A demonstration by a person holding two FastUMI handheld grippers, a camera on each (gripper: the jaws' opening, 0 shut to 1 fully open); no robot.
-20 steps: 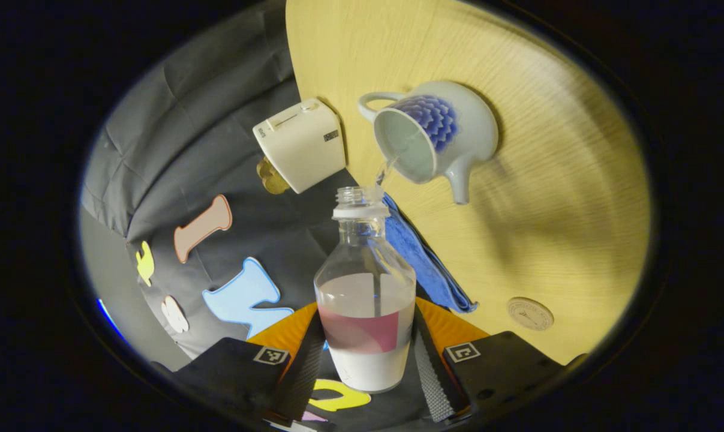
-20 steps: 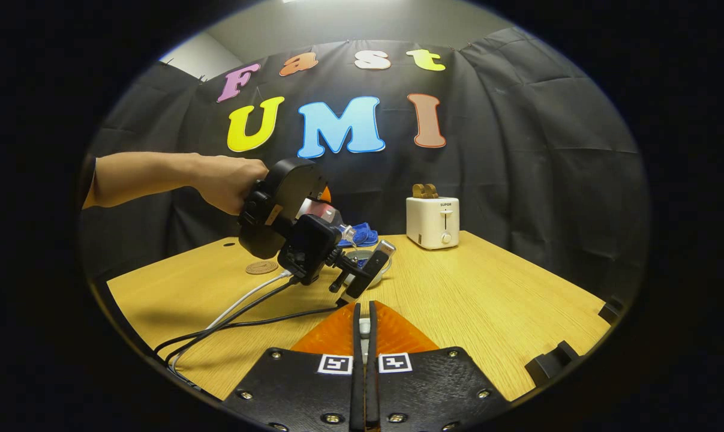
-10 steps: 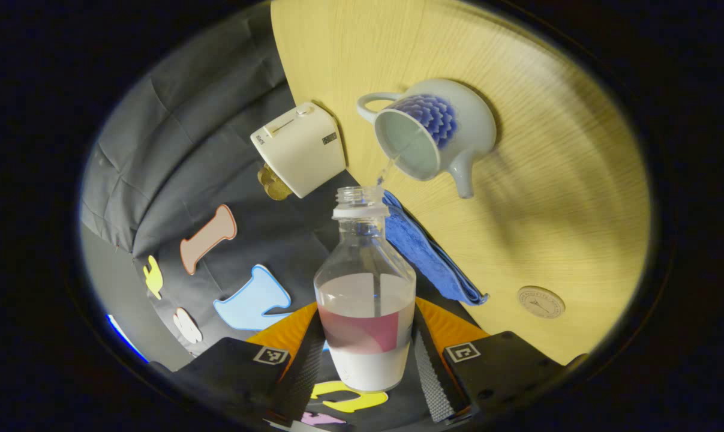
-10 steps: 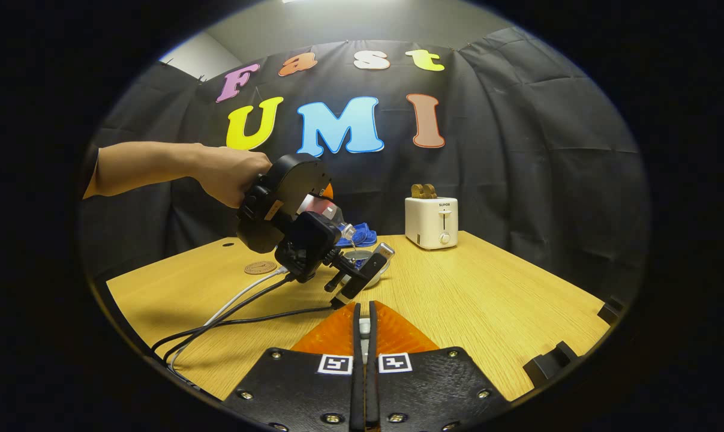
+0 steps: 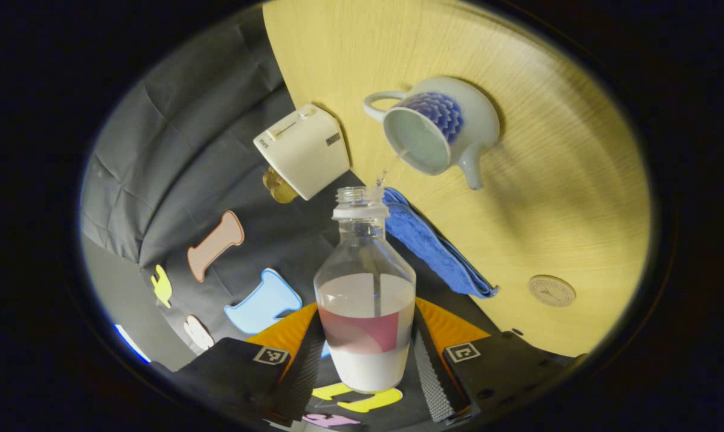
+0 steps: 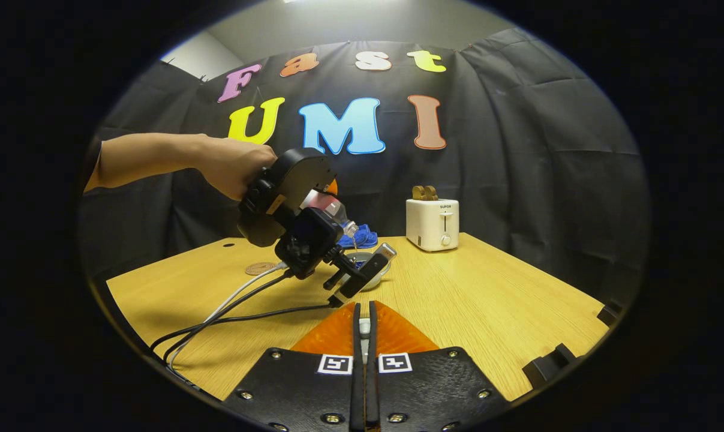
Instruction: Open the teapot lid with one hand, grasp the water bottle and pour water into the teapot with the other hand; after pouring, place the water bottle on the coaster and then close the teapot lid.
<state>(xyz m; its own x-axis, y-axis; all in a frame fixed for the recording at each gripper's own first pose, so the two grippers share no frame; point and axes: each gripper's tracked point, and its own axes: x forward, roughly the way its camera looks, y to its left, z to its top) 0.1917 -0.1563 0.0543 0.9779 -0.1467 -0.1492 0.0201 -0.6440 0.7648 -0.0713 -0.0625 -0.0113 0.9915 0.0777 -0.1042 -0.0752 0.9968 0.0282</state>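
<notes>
the water bottle [image 5: 364,294] is tipped over, its open neck aimed at the mouth of the teapot [image 5: 435,131], and a thin stream of water runs from the neck into the pot. the teapot stands lidless on the wooden surface [image 5: 565,198], handle toward the toaster [image 5: 302,150], spout pointing away from it. so the lid is off and the bottle is grasped, and pouring looks under way. by my reading, what is left is to finish the pour, set the bottle on the coaster [image 5: 552,290], which lies bare well apart from the pot past the blue cloth [image 5: 433,249], and then put the lid back.

the left gripper [image 5: 364,360] has its jaws clamped on the bottle's lower body, one on each side of the label. in the right gripper view that same gripper [image 6: 314,225] is seen from the side, tilted downward over the pot, held by a hand [image 6: 233,168] with the forearm stretched out roughly level, cables trailing onto the surface.

the right gripper [image 6: 364,336] hangs back near the front edge, level, jaws pressed nearly together on a small pale object; i take it for the lid, though i cannot tell for sure.
</notes>
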